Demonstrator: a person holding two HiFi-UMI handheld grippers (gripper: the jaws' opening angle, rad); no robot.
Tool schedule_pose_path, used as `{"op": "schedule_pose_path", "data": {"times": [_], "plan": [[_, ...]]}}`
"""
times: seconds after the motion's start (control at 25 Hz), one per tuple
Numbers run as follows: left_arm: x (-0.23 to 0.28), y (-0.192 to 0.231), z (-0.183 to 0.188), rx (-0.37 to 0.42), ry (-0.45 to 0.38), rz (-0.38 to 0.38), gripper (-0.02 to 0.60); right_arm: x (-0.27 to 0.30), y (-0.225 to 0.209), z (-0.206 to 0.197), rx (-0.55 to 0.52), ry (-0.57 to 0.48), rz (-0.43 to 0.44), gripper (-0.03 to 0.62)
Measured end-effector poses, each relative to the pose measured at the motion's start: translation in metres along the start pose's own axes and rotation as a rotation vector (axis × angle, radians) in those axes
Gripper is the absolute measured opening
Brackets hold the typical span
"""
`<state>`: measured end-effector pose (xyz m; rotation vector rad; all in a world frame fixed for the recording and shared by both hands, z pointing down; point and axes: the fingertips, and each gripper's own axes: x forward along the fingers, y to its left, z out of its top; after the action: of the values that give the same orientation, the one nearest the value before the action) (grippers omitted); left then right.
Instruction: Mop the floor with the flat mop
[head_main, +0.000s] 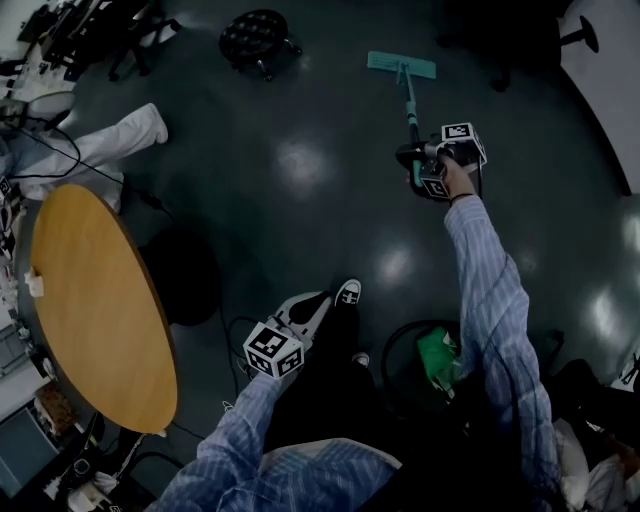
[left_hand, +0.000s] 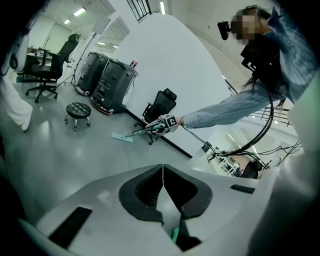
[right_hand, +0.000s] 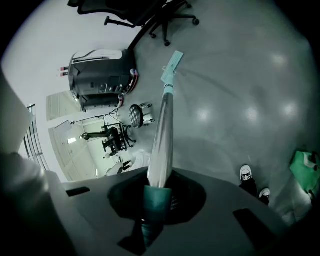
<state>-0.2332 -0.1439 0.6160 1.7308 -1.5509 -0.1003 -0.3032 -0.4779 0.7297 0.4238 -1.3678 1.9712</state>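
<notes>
The flat mop's teal head (head_main: 401, 65) lies flat on the dark floor, far out in front of me. Its handle (head_main: 410, 108) slants back to my right gripper (head_main: 416, 160), which is shut on the teal grip end. In the right gripper view the silver handle (right_hand: 163, 131) runs up from the right gripper (right_hand: 158, 196) to the mop head (right_hand: 171, 64). My left gripper (head_main: 320, 302) hangs low near my shoe, away from the mop. In its own view the left gripper (left_hand: 163, 179) is shut, pads touching, with nothing held. That view also shows the mop (left_hand: 123, 137) from the side.
A round wooden table (head_main: 92, 300) stands at my left, with cables on the floor beside it. A black stool (head_main: 256, 38) sits left of the mop head. A person in white trousers (head_main: 112, 140) stands at far left. A bin with a green bag (head_main: 436, 360) is near my feet.
</notes>
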Motion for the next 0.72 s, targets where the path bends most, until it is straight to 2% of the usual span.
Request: {"op": "schedule_pose_path", "data": {"times": [0.2, 0.36, 0.44, 0.64, 0.72], "plan": [[-0.002, -0.009, -0.002, 0.004, -0.010, -0.007, 0.008, -0.002, -0.019, -0.016, 0.024, -0.004, -0.006, 0.040], [-0.008, -0.015, 0.015, 0.016, -0.007, -0.017, 0.008, -0.016, -0.018, -0.041, 0.025, 0.006, -0.020, 0.040], [-0.016, -0.024, 0.016, 0.016, -0.012, -0.024, 0.008, -0.025, -0.028, -0.064, 0.023, 0.010, -0.032, 0.040], [-0.027, -0.054, -0.016, 0.058, -0.010, -0.061, 0.008, -0.048, -0.089, -0.130, 0.016, 0.030, -0.038, 0.040], [-0.034, -0.064, -0.015, 0.061, -0.013, -0.068, 0.008, -0.057, -0.101, -0.156, 0.016, 0.043, -0.047, 0.040]]}}
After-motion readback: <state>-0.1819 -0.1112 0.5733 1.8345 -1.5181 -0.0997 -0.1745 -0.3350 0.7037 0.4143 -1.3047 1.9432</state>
